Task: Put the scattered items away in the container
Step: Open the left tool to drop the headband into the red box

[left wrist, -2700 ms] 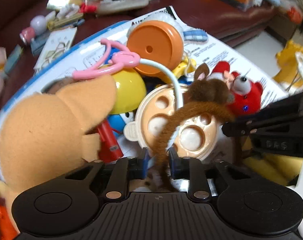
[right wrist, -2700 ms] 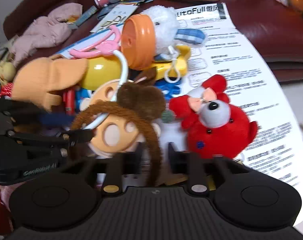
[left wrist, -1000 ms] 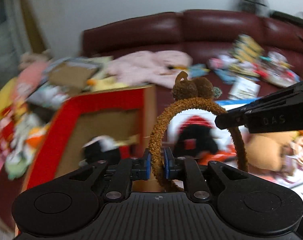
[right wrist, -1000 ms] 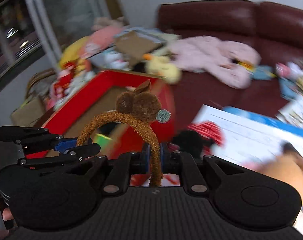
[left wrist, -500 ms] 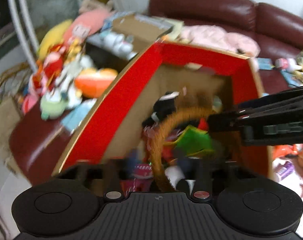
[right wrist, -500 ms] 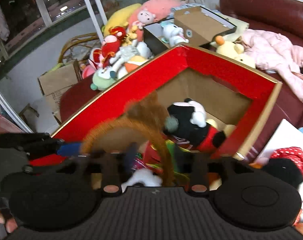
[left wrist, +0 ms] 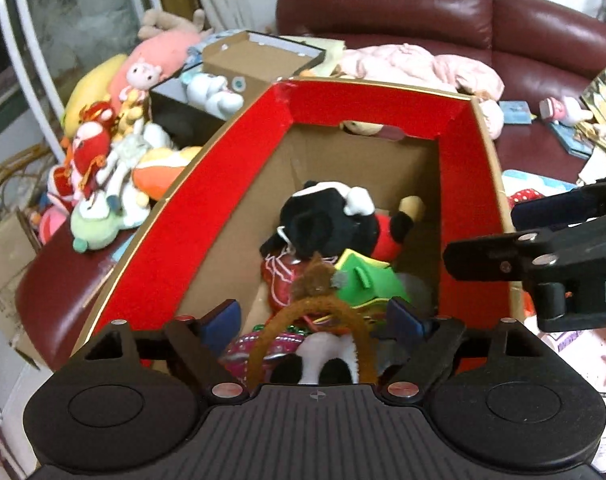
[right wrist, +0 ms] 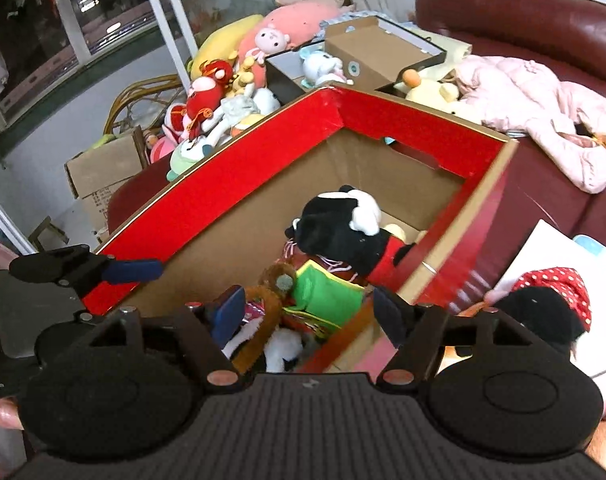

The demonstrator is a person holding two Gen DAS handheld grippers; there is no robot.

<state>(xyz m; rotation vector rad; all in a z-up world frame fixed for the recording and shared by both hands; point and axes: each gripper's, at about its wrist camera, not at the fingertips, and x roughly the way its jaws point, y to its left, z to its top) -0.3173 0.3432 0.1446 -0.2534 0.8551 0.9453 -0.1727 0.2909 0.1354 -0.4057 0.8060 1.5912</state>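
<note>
1. the fuzzy brown headband [left wrist: 309,320] lies in the red box [left wrist: 207,208], on top of the toys, just under both grippers.
2. the left gripper [left wrist: 317,316] is opening its jaws wide. the band sits between them but no pad seems to press on it.
3. the right gripper [right wrist: 309,310] is opening too, and grips nothing.
4. the band's arch stands up toward the left jaws, so the left hand is nearer.
5. its ends are hidden, so it may not be fully settled.

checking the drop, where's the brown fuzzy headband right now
In the left wrist view the brown headband lies inside the red box, low centre, on the toy pile beside the green toy.
</note>
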